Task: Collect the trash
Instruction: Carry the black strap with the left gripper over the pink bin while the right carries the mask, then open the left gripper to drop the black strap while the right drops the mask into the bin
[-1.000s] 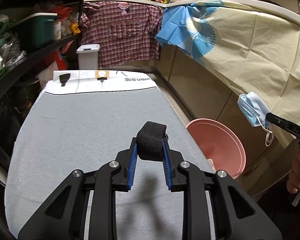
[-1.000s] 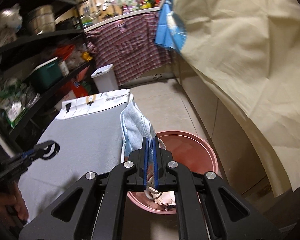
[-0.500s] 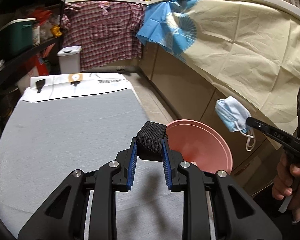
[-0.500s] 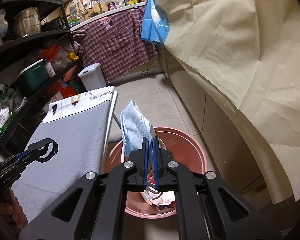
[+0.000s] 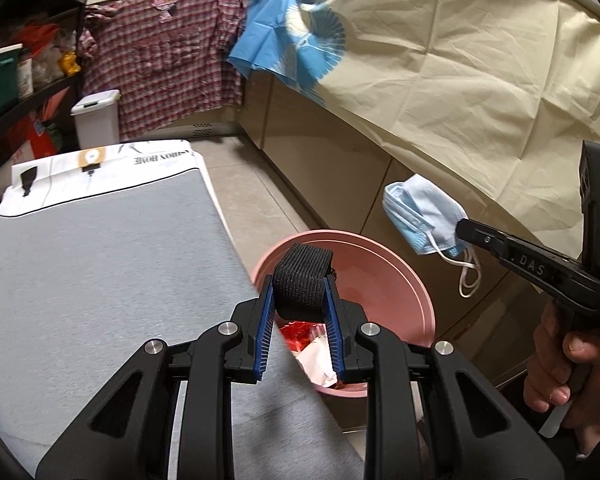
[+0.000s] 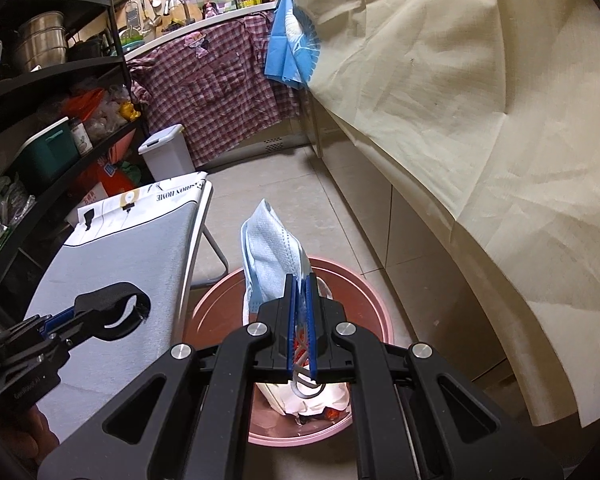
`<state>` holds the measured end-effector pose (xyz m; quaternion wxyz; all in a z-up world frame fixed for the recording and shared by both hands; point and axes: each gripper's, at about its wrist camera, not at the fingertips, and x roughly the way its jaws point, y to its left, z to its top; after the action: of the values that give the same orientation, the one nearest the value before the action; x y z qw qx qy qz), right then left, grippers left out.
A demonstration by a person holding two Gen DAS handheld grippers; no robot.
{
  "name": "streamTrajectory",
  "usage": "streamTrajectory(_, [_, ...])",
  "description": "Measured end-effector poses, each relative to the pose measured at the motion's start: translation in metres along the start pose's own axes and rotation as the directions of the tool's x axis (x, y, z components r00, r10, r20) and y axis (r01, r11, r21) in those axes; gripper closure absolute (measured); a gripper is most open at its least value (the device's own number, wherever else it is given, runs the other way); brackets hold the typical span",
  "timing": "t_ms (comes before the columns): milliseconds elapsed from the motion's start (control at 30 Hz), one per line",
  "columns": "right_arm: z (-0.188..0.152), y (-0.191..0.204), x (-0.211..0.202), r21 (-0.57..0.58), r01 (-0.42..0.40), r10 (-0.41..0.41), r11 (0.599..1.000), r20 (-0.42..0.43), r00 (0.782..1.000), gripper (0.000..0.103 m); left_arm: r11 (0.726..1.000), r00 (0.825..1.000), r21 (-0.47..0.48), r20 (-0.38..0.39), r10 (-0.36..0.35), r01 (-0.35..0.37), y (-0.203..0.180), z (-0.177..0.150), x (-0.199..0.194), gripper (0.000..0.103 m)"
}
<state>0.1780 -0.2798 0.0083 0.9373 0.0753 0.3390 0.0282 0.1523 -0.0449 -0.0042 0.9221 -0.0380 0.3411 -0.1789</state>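
While the left gripper pinches a black woven elastic band above the near rim of the round pink plastic bin, the right gripper clamps a pale blue pleated face mask directly over that bin, beside the grey padded tabletop, crumpled white paper lying inside.

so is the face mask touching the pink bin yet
Apart. In the left wrist view the face mask hangs from the right gripper clear above the pink bin rim, with cabinet showing between them.
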Motion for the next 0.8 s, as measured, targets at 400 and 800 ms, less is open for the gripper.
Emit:
streamTrajectory(400, [0.000,-0.004,0.015,-0.003,0.012,-0.012,1.000,-0.028,1.000,0.098,1.000,0.999,0.016,-0.046,-0.018,0.018,-0.016,0.002,0.032,0.079])
streamTrajectory(800, [-0.001,-0.004,0.025,-0.016,0.015,-0.016,1.000,-0.046,0.999,0.094,0.999,0.996,0.018,-0.083,-0.025,0.026,-0.018,-0.001,0.046,0.078])
